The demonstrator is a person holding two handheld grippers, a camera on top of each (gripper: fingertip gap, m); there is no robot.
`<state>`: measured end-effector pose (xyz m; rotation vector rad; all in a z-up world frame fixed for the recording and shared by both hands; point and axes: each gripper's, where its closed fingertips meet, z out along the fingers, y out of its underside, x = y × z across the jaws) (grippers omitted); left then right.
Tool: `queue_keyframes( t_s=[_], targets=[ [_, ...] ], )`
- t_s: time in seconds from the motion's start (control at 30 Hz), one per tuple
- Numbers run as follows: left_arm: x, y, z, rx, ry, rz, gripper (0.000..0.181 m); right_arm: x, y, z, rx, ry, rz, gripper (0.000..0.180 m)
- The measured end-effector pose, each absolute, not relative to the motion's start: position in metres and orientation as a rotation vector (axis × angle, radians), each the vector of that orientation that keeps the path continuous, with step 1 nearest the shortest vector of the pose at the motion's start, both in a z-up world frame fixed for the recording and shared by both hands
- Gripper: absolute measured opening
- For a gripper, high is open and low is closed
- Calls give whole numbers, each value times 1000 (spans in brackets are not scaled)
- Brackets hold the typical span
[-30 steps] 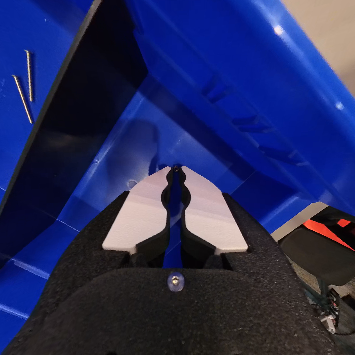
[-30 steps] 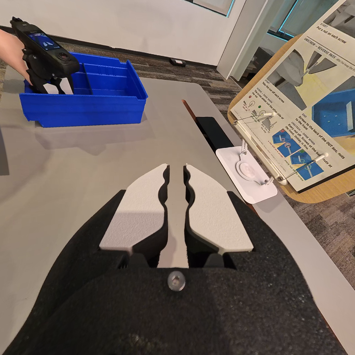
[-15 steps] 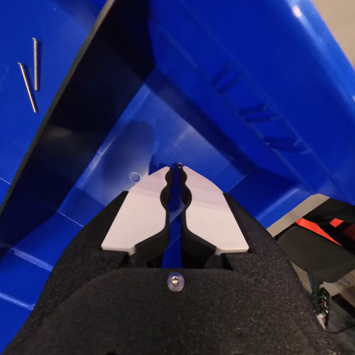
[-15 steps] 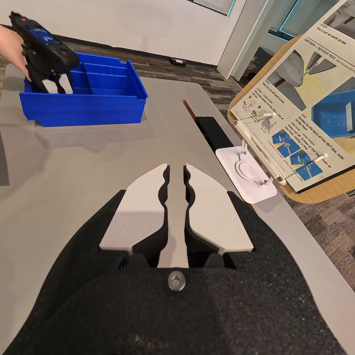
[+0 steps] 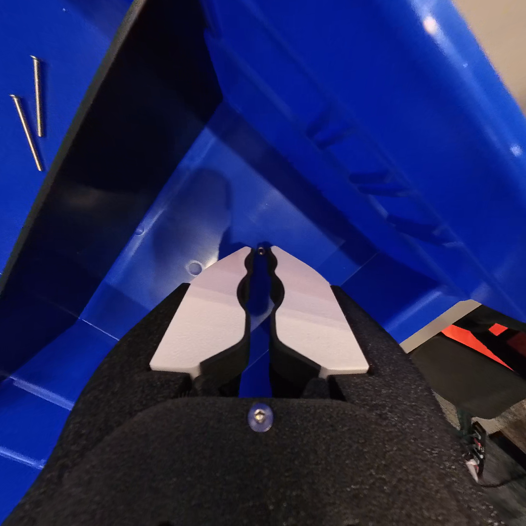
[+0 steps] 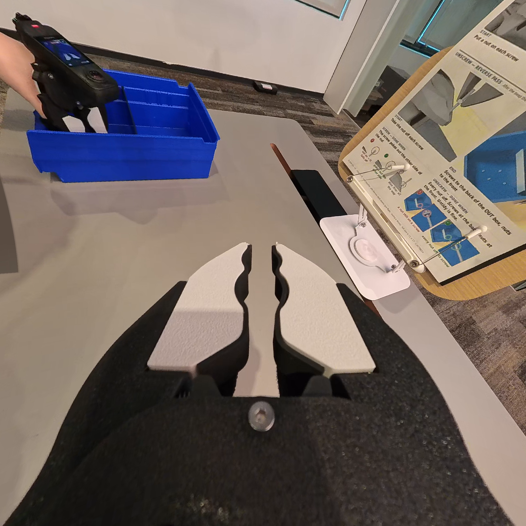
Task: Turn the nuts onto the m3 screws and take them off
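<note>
In the left wrist view my left gripper [image 5: 260,250] is inside the blue bin [image 5: 355,94], low over its floor. Its jaws are nearly closed and pinch a tiny metal nut [image 5: 260,251] at the very tips. Two long thin screws [image 5: 37,96] lie on the bin floor beyond the black divider [image 5: 113,142], at upper left. In the right wrist view my right gripper [image 6: 261,245] hovers over the grey table [image 6: 142,270], jaws slightly apart and empty. The same bin [image 6: 122,159] stands far left there, with the left gripper [image 6: 82,125] reaching into its left end.
An instruction board [image 6: 444,159] on a white stand base [image 6: 364,256] stands at the table's right edge. A black slot [image 6: 316,193] lies in the table near it. A hand [image 6: 17,71] holds the left gripper. Carpet floor lies beyond the table. Spacing between my two grippers at the tips: around 45 cm.
The left gripper shifted a little inside the bin while the nut stayed at its tips. In the right view it tilted and moved slightly right. The right gripper has not moved.
</note>
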<state>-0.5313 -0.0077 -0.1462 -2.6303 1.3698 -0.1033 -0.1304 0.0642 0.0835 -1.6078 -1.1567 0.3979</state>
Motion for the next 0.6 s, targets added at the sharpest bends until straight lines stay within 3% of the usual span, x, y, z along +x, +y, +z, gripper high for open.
queue_keyframes(
  t_s=[0.6],
  targets=[
    [-532,-5,-135,-2590,1343,-129,0,-131,63,85,-1602,-1161,398,12]
  ],
)
